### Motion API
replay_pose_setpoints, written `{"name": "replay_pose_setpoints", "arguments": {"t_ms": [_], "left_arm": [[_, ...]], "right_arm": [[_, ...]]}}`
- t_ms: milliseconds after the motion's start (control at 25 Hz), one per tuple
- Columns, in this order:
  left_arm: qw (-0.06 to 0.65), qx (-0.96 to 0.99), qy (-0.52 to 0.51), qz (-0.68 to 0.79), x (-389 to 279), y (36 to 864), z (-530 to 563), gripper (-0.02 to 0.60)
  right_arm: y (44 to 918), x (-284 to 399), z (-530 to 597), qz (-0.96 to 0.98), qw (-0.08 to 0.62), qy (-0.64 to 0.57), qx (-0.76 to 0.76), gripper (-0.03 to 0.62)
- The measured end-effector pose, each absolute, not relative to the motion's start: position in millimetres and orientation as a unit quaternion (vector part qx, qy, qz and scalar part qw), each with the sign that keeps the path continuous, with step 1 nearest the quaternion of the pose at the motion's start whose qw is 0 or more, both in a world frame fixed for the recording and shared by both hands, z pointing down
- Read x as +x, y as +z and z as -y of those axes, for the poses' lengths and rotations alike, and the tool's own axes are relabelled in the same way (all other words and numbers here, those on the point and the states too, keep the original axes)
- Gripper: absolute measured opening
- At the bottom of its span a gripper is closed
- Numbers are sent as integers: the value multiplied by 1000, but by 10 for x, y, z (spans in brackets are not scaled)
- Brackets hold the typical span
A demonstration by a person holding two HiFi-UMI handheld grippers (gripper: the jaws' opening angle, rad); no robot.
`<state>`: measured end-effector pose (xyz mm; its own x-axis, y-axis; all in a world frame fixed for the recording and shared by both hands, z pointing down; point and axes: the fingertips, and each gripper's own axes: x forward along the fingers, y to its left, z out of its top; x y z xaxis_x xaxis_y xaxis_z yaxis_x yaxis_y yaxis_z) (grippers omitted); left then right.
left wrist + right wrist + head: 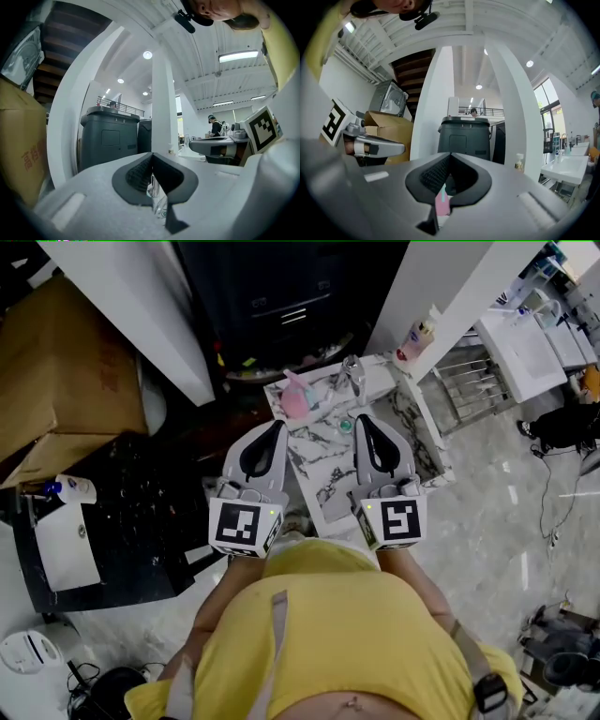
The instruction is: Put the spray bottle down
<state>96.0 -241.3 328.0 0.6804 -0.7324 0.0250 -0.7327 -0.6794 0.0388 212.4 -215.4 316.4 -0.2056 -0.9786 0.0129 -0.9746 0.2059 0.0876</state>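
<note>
Marble-topped counter [317, 463], centre of the scene, running from near to far between two white pillars, seen steeply from above. Left gripper [277, 427] and right gripper [362, 420], held side by side above the counter's near part and both pointing level toward the far end, each with its marker cube [246, 524] nearest the person. The left gripper view and the right gripper view show each claw with its dark pads brought together at the tips and nothing caught between them. Pink spray bottle [298, 397], standing upright on the far left part of the counter, apart from both grippers. In the right gripper view it appears low and beyond the closed jaws [442, 201], not in them. The task's placement therefore reads as done. The bottle looks like thin plastic, so probably light and slightly yielding, with a smooth wall that could slip. Being tall for its base, it may tip if nudged. The waist of the body, below the trigger head, seems the safest place to take hold. Chrome tap [353, 374], just right of the bottle. A small teal thing [345, 426] lies nearer, too small to identify.
</note>
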Motion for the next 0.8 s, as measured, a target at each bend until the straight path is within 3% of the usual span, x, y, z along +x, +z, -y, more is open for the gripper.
{"name": "replay_pose_setpoints", "arguments": {"t_ms": [800], "left_arm": [[24,913,5,406,885,3187,2312,2]], "right_arm": [[3091,1916,2099,789,18,-37,613,0]]}}
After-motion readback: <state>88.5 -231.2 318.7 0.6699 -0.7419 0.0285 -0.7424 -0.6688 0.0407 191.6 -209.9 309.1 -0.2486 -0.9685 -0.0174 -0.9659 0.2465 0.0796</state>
